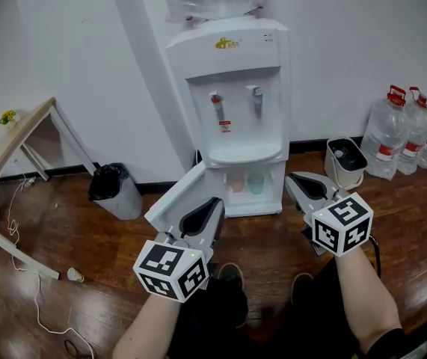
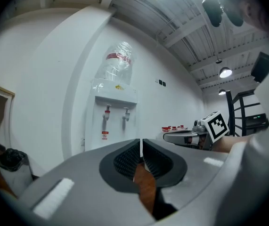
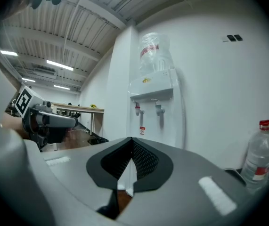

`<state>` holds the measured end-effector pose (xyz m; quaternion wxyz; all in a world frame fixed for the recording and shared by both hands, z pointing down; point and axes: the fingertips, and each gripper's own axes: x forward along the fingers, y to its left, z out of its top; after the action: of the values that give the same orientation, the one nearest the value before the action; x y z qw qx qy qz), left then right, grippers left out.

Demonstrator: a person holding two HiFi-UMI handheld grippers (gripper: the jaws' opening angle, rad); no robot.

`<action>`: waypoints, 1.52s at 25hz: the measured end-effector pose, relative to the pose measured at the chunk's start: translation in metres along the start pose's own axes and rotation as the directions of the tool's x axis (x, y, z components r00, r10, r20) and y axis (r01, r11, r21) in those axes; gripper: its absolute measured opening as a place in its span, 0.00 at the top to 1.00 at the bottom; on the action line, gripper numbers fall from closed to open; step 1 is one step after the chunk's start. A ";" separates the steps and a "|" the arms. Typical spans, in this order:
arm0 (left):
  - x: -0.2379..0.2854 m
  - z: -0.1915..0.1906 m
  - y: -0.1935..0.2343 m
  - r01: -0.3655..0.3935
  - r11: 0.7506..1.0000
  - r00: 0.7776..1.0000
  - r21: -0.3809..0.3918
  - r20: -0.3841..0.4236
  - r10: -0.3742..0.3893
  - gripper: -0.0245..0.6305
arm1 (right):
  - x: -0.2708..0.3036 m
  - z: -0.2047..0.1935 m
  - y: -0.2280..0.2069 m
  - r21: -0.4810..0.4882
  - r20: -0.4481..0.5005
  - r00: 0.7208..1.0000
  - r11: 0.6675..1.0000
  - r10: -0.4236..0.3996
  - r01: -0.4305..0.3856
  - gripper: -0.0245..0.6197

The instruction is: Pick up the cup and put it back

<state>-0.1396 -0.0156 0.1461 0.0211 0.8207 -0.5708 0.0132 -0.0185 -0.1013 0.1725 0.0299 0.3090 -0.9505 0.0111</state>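
A white water dispenser [image 1: 232,73] stands against the wall with its lower cabinet door [image 1: 174,202] swung open. Inside the cabinet stand a pale pink cup [image 1: 235,183] and a green cup [image 1: 256,182]. My left gripper [image 1: 213,203] is held level in front of the open door, its jaws only a narrow slit apart with nothing between them [image 2: 141,140]. My right gripper [image 1: 293,179] hovers just right of the cabinet, shut and empty [image 3: 131,139]. Both point toward the dispenser [image 2: 113,112], short of the cups.
A black trash bin [image 1: 113,189] sits left of the dispenser and a white bin [image 1: 345,161] to its right. Several large water bottles [image 1: 407,133] line the wall at the right. A wooden table [image 1: 11,144], a cable and a small cup [image 1: 73,275] are at the left.
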 end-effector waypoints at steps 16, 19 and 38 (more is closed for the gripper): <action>0.051 -0.023 0.060 -0.011 0.999 1.000 -0.031 0.005 0.011 0.91 | 0.070 -0.012 -0.029 -0.038 -0.060 0.998 0.999 0.012 -0.015 0.96; 0.054 -0.027 0.074 0.000 0.998 1.000 -0.066 -0.006 -0.001 0.91 | 0.073 0.009 -0.021 -0.051 -0.056 0.998 0.999 0.016 -0.018 0.96; 0.103 -0.037 0.085 0.070 0.997 0.997 -0.027 0.010 -0.070 0.96 | 0.104 0.060 -0.047 -0.039 0.052 0.993 0.993 0.111 -0.109 0.96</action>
<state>-0.1837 -0.1397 0.1894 0.0305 0.8399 -0.5418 0.0010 -0.0774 -0.2028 0.1191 0.0093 0.2559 -0.9666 -0.0128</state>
